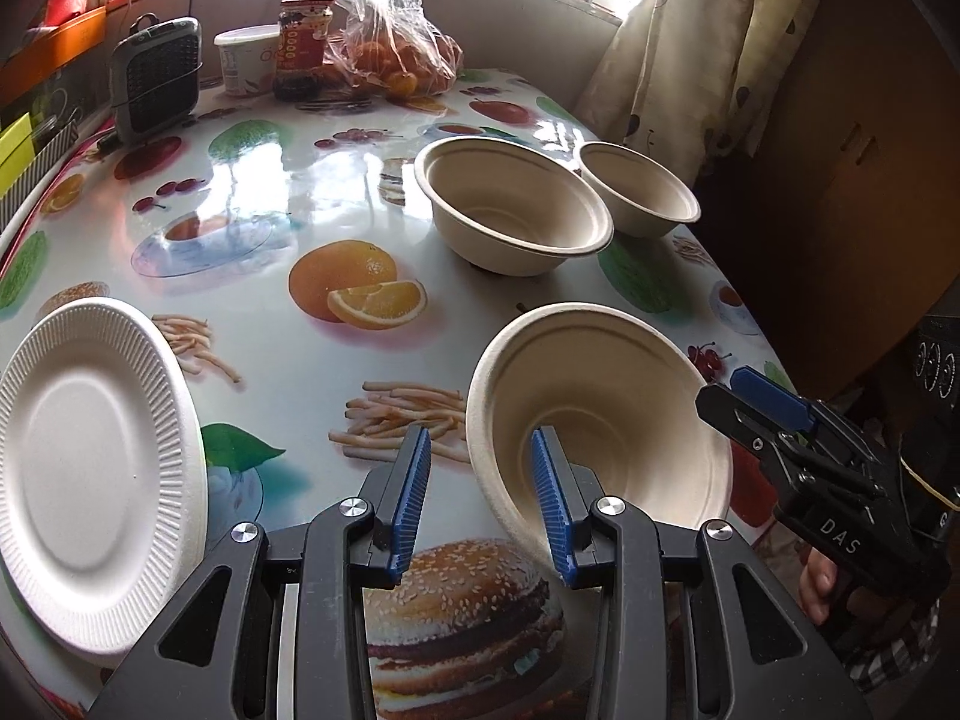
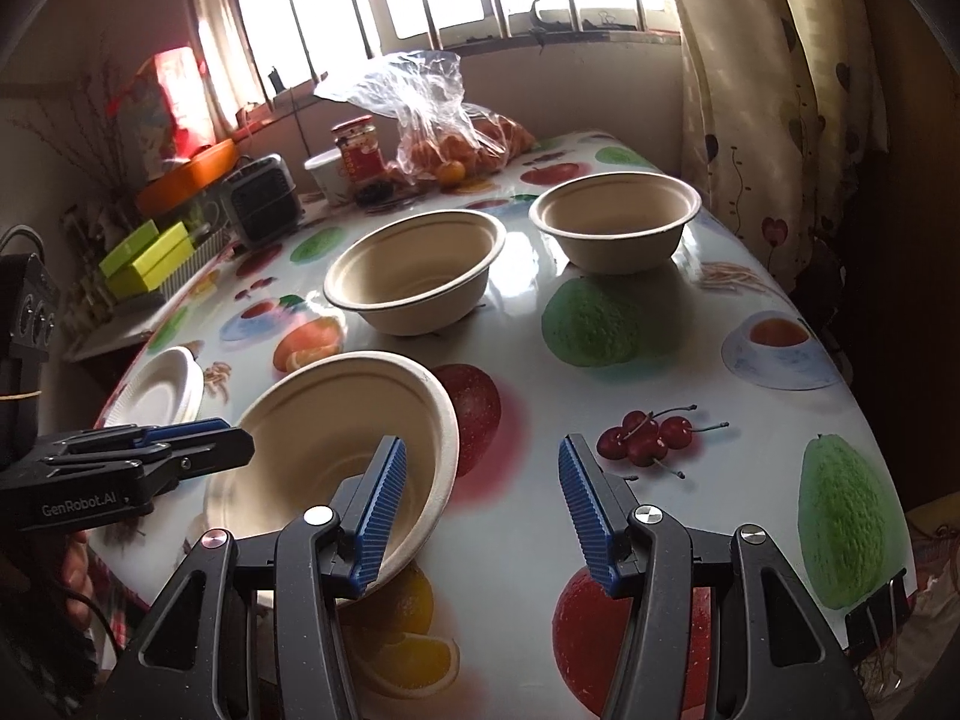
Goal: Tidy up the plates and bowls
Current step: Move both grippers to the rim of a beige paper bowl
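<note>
While the near bowl (image 1: 600, 414) sits tilted on its side edge at the front of the desk (image 1: 288, 210), mouth turned toward my cameras, I have a finger of each gripper reaching into or against it, and neither is pinching it. The left gripper (image 1: 480, 498) stands partly spread, its right-hand pad inside the bowl by the rim wall, the other pad outside over bare desk. The right gripper (image 2: 480, 510) is spread wider, its left-hand pad inside the bowl near the lower rim, the other over the cherry print.

The other two bowls stand upright further back: the middle bowl (image 1: 510, 210) and the far bowl (image 1: 639, 189), just beside each other. The white paper plate (image 1: 90, 462) lies at the left edge.

I judge the step to be taking this tipped bowl for nesting into the middle one. To do it well, I would close one gripper across the rim wall, firm but not crushing the soft pulp, clear the other away, then lift level before lowering it straight in.
</note>
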Motion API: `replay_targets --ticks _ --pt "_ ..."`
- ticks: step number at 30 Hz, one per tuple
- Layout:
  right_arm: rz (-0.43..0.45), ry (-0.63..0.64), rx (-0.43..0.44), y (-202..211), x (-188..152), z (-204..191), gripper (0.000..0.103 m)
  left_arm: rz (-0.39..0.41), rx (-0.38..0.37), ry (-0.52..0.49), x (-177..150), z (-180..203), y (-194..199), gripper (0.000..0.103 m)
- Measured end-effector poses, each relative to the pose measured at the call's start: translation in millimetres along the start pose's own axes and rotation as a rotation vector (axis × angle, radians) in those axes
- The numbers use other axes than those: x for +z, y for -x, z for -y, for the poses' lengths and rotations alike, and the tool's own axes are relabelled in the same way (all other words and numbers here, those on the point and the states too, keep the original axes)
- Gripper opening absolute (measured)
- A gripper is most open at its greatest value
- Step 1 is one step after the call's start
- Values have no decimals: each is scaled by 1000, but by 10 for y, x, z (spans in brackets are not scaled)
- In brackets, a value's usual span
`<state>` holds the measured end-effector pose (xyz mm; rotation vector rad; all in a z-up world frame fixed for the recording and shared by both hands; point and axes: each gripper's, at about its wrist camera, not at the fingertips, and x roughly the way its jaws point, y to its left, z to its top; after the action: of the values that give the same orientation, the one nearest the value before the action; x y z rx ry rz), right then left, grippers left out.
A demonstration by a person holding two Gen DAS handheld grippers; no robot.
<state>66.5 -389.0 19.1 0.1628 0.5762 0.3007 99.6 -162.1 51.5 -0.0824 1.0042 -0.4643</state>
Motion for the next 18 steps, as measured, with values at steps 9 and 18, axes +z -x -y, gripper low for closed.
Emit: replay_targets --ticks 9,18 --pt "-5 4 30 -19 9 12 53 -3 9 6 23 18 -36 36" --pt "43 4 5 -52 334 98 53 21 17 9 269 -53 -24 36"
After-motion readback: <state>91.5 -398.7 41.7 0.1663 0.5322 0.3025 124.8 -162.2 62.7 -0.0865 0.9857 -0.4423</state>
